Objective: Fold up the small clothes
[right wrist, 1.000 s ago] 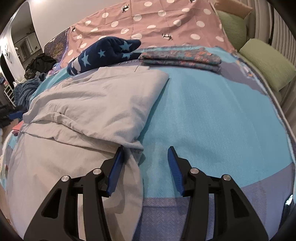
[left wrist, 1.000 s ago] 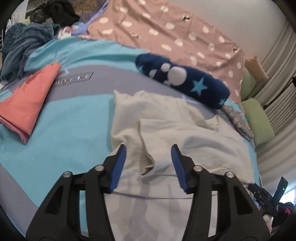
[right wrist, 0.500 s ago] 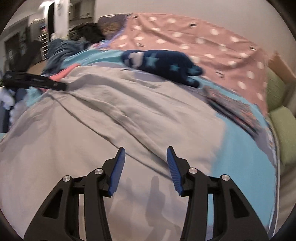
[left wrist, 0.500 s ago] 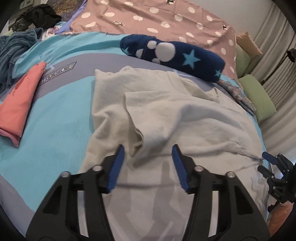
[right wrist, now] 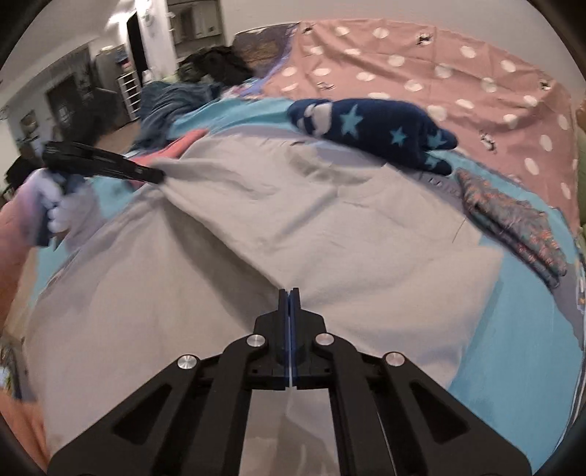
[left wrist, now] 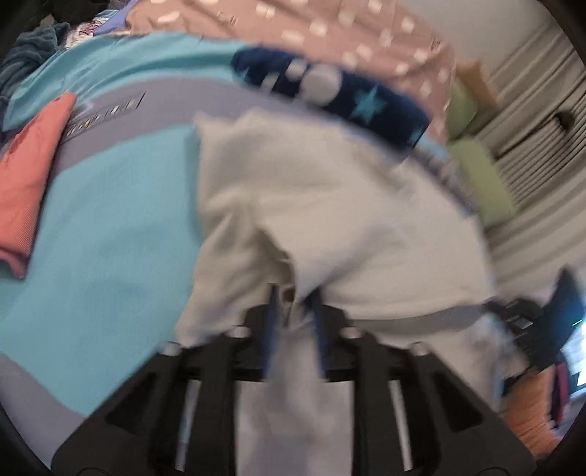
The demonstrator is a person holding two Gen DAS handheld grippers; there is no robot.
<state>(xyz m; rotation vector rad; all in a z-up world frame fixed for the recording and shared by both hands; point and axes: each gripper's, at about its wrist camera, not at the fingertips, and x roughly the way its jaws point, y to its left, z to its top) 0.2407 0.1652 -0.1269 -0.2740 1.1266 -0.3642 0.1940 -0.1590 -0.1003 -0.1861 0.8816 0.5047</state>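
Tongs [right wrist: 289,293] clamped on grey garment [right wrist: 329,234]

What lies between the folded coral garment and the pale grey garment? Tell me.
Only bare turquoise bedspread separates the folded coral garment from the pale grey garment, seen in the left wrist view.

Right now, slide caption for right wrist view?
Right gripper pinching grey garment; left gripper grips its far edge.

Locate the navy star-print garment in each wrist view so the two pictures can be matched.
Left wrist: the navy star-print garment lies upper centre-right, just beyond the pale grey garment.
Right wrist: it lies upper centre-right, again past the pale grey garment.
Shared landmark: the pink polka-dot cover directly behind it.
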